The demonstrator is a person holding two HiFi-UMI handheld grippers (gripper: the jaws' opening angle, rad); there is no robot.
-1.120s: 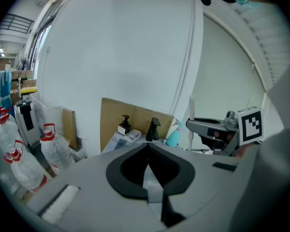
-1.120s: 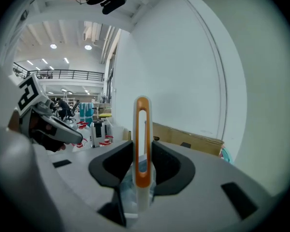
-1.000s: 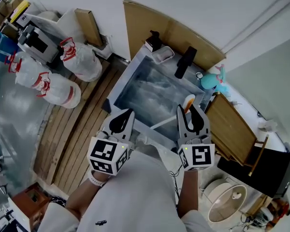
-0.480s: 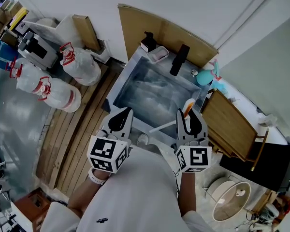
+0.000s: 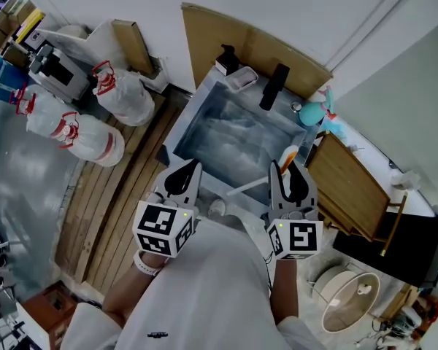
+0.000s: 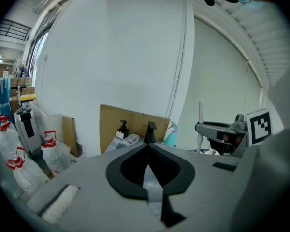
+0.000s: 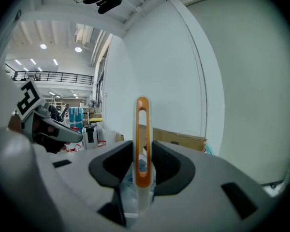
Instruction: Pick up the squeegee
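The squeegee [image 7: 142,144], a slim white plastic handle ending in an orange loop, is pinched between the jaws of my right tongs [image 7: 142,146]. It lies straight ahead of them, so no reach remains. Its long axis runs along the line the tongs point, with the loop end past the jaw tips, away from me and slightly upward. From above, that orange end [image 5: 287,155] hangs over the near right part of the grey steel sink [image 5: 177,141], touching nothing I can see. I cannot tell the blade apart from the pale strip below the tongs.

My left tongs [image 5: 190,168] are pressed together with nothing between them. They hover level with the right ones, over the sink's near left rim and well apart from the handle, so the right hand is the nearer.

Compared with a second ago, the grip is unchanged. The orange end sits slightly closer to the slatted wooden board [image 5: 350,188] on the right. I judge the pick-up essentially made.
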